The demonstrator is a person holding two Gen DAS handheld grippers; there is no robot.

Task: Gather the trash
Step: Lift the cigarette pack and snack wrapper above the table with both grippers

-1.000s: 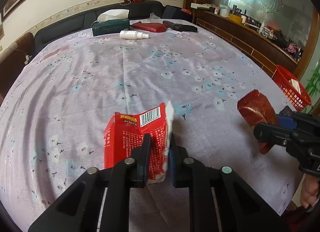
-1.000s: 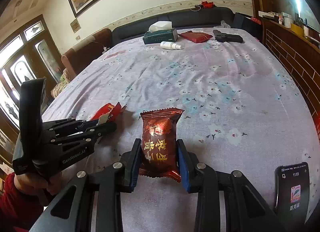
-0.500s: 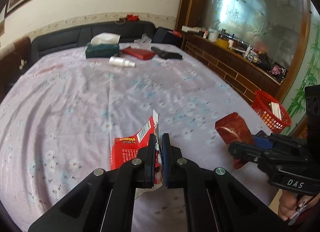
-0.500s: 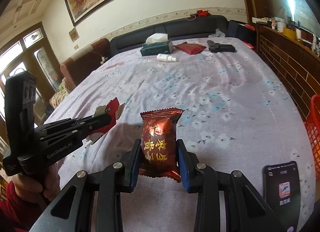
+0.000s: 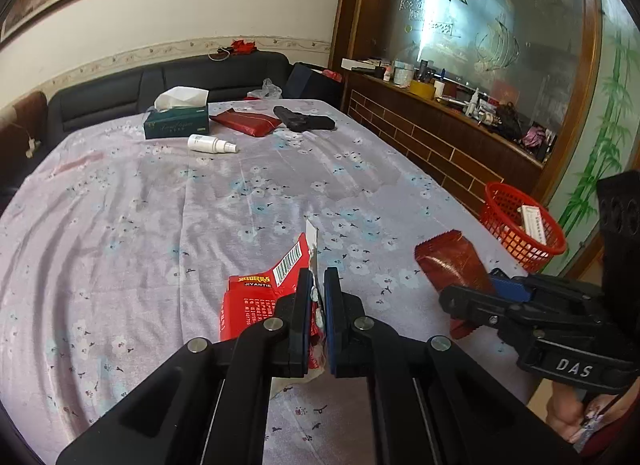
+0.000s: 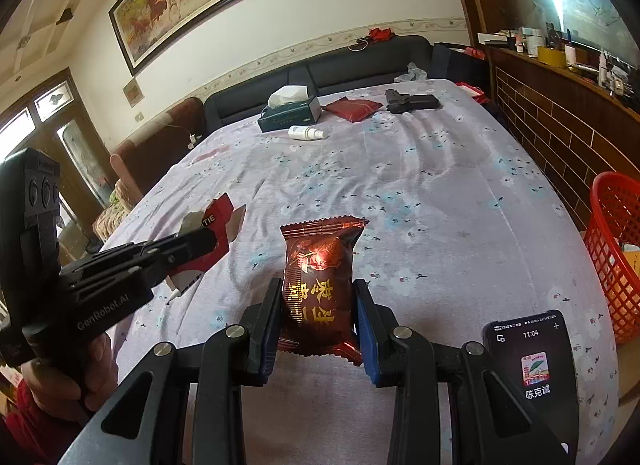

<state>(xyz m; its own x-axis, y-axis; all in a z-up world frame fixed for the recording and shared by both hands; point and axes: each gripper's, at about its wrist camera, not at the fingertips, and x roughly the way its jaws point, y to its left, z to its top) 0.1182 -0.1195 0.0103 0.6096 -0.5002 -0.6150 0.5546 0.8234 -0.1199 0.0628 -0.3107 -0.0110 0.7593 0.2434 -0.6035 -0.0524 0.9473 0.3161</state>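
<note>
Floral lilac tablecloth [image 5: 120,225] is filling the left view, and your left gripper [image 5: 318,305] is pinching a flattened red paper packet [image 5: 256,297] above it. Right view: your right gripper [image 6: 316,329] is squeezing a dark red foil snack wrapper [image 6: 320,277], red mesh basket [image 6: 612,249] sitting just off the table's right edge.

Red basket [image 6: 612,249] — cut off by frame edge

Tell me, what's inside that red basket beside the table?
The red basket holds a white printed box, plus something yellowish in the right wrist view. Its mesh wall and rim hide whatever lies deeper.
</note>
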